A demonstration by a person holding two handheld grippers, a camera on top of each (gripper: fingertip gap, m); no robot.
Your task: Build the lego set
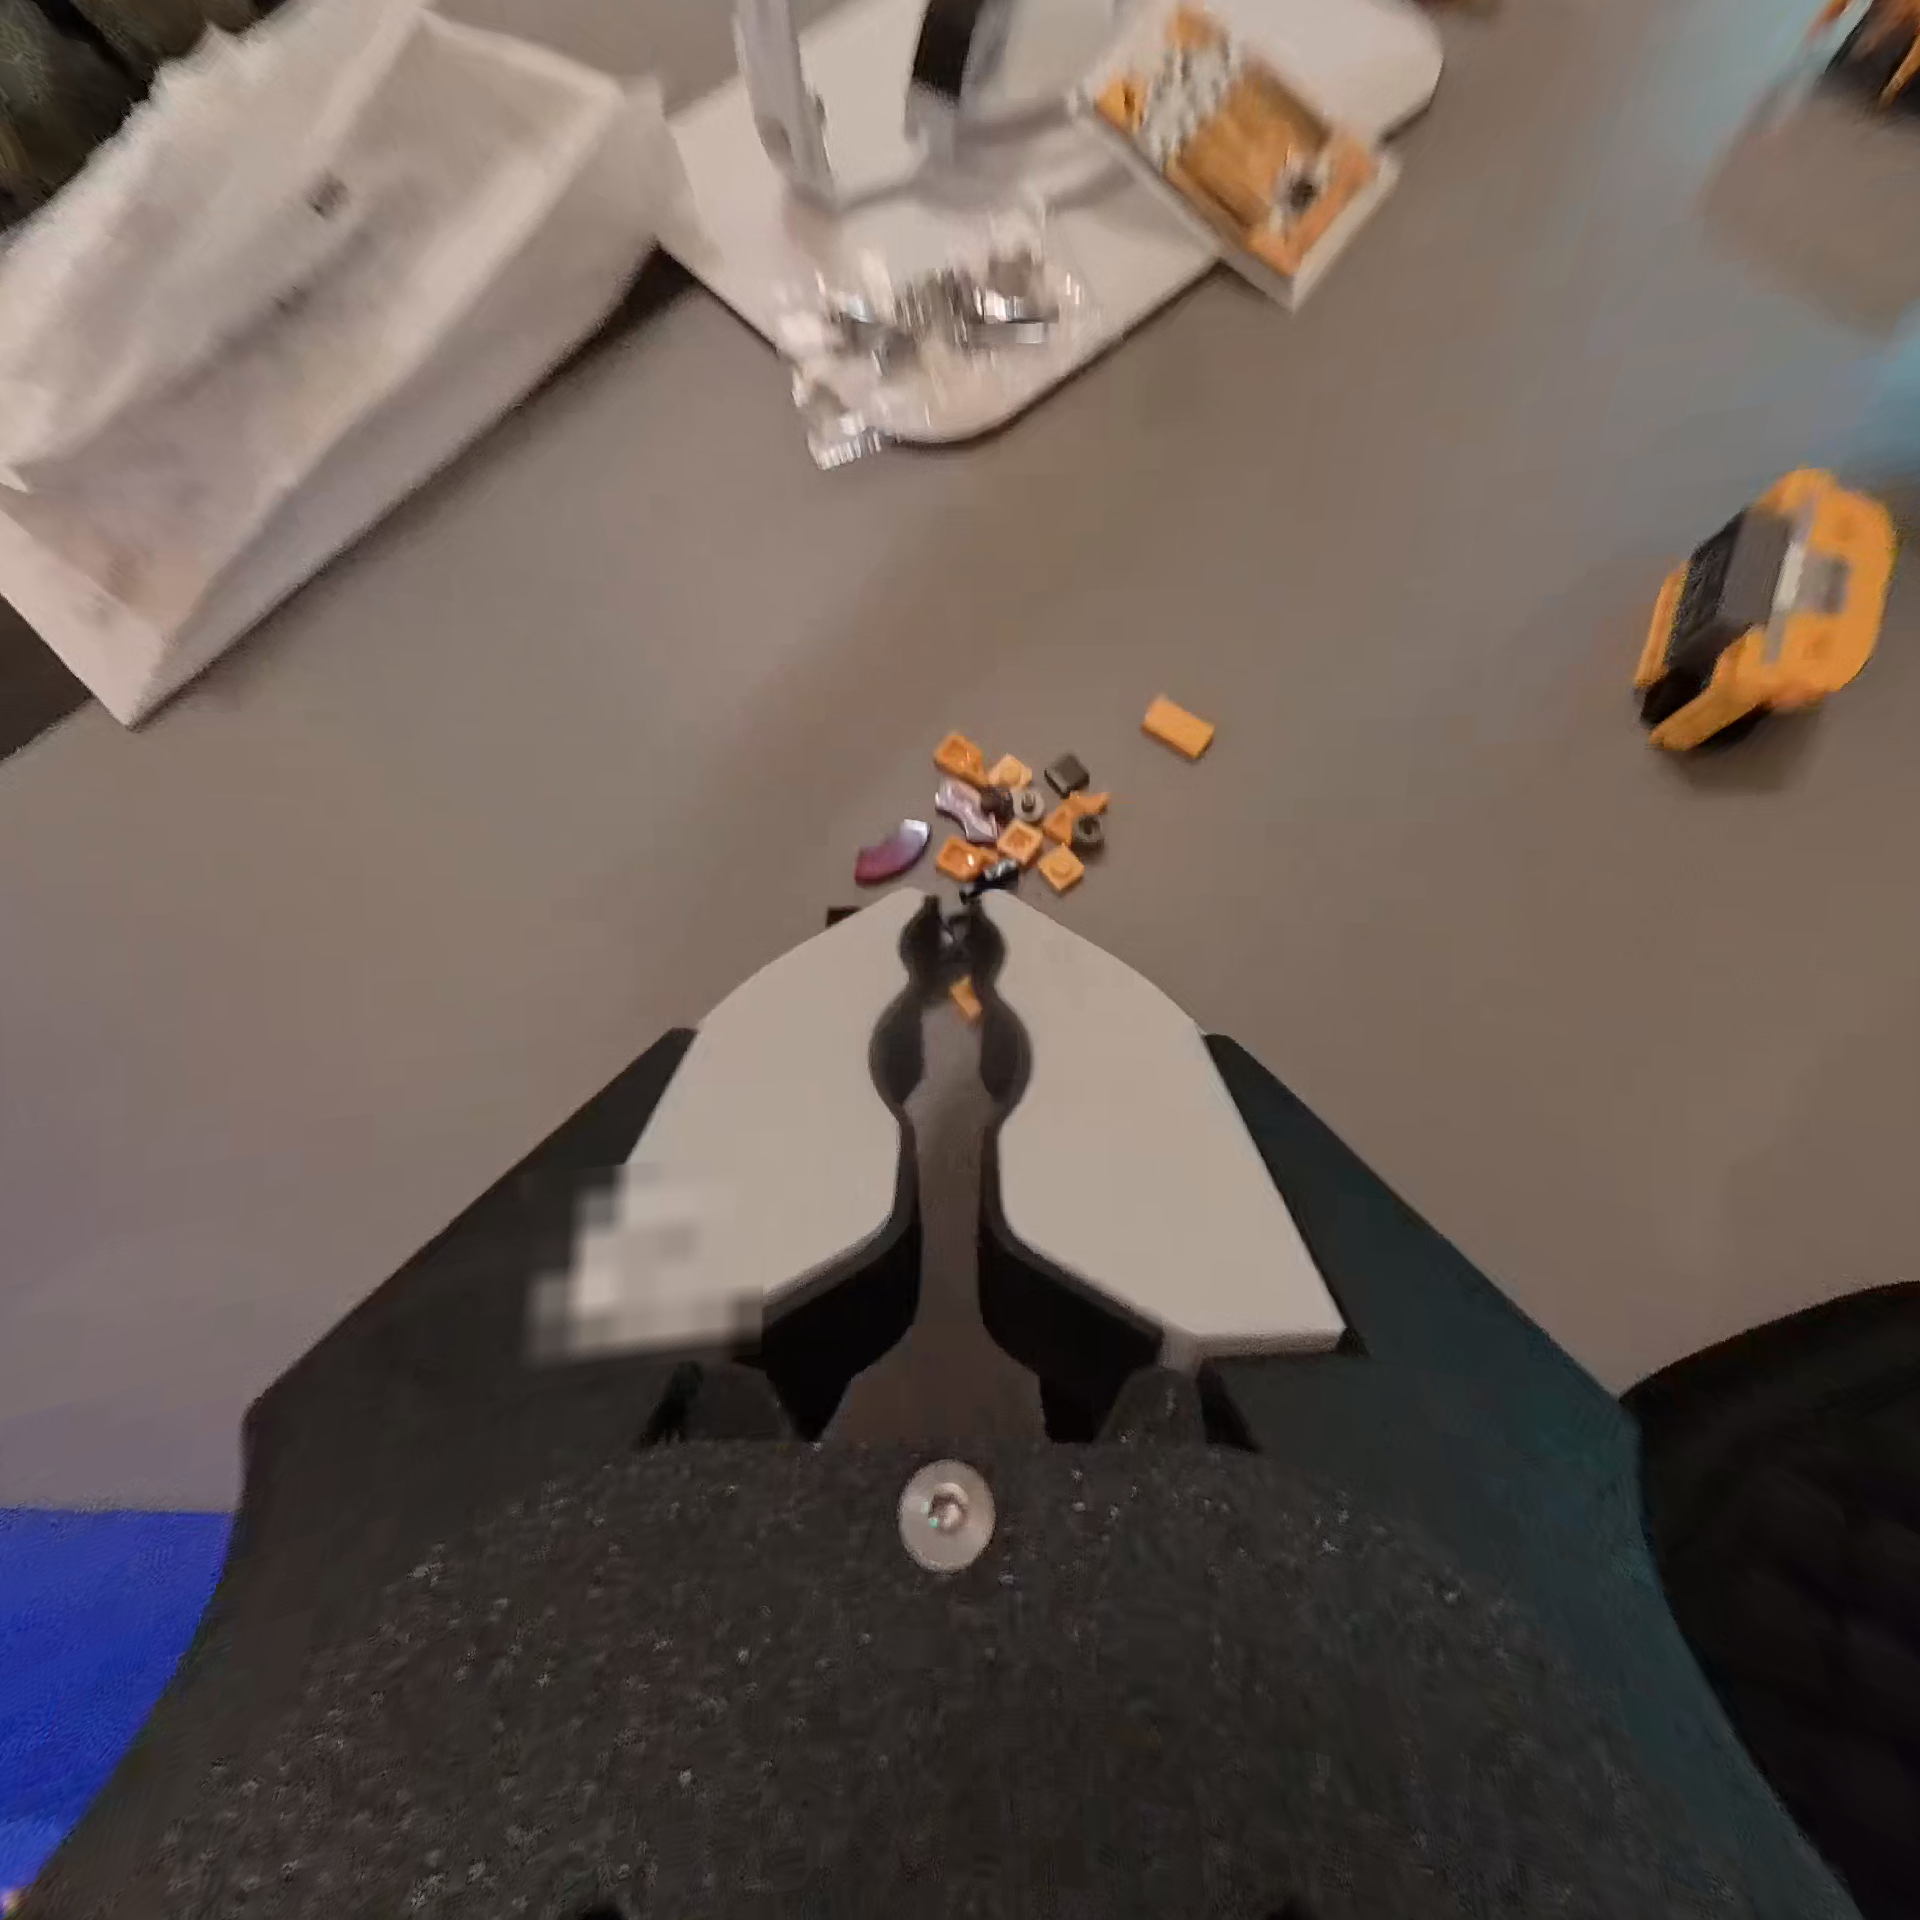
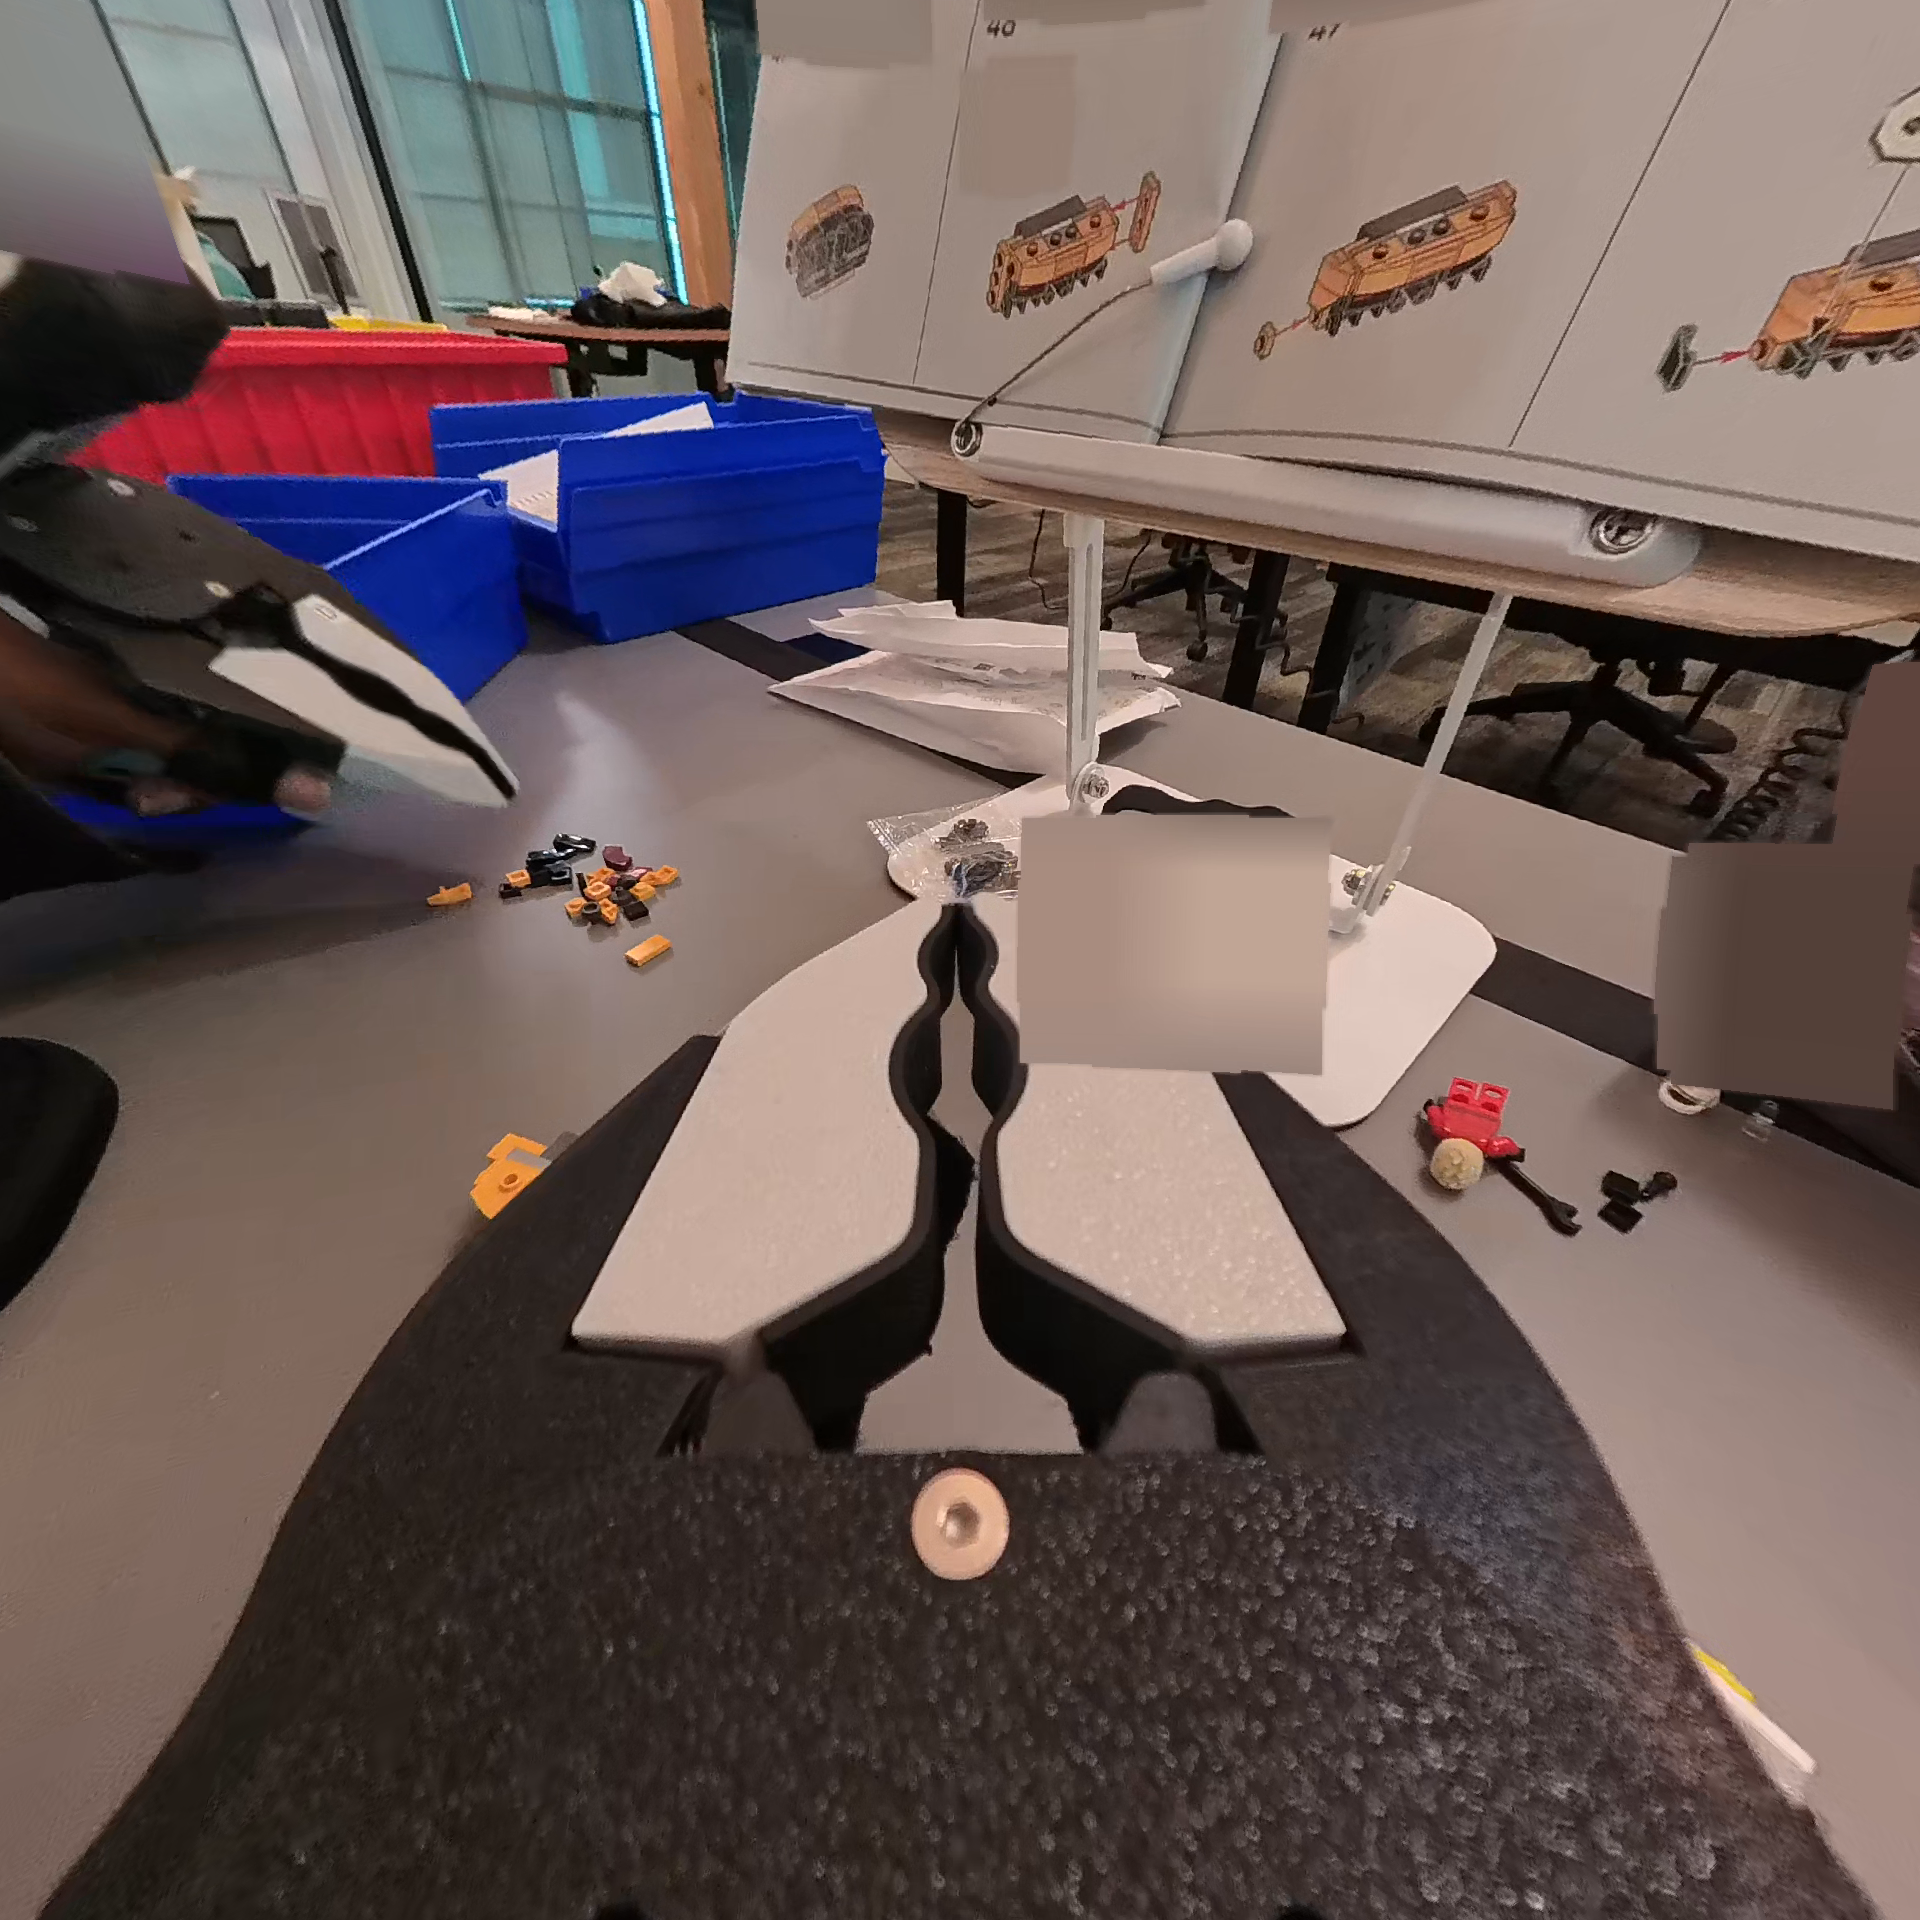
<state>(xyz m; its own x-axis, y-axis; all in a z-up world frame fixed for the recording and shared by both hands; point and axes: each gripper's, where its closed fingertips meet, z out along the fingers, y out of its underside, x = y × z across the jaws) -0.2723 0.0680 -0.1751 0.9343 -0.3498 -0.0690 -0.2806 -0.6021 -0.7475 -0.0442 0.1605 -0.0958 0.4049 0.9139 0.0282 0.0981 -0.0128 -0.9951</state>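
Grey worktop (image 2: 831,1039) carries loose small lego pieces (image 2: 597,883). Blue bins (image 2: 665,520), white stand base (image 2: 1403,997), papers (image 2: 935,675) behind.

- We count two tongs (image 2: 954,912), both pressed together at the tips.
- We see three blue bins (image 2: 665,520) and one red bin (image 2: 312,400).
- One orange model (image 1: 1766,623) stands on the table (image 1: 520,935).

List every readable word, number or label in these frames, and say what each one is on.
Instruction pages: printed numbers along the top edge, legible, but I don't copy writing out.
Papers behind the stand: fine print, too small to read.
White box: a dark mark, blurred beyond reading.
Bricks and bins: no writing visible.
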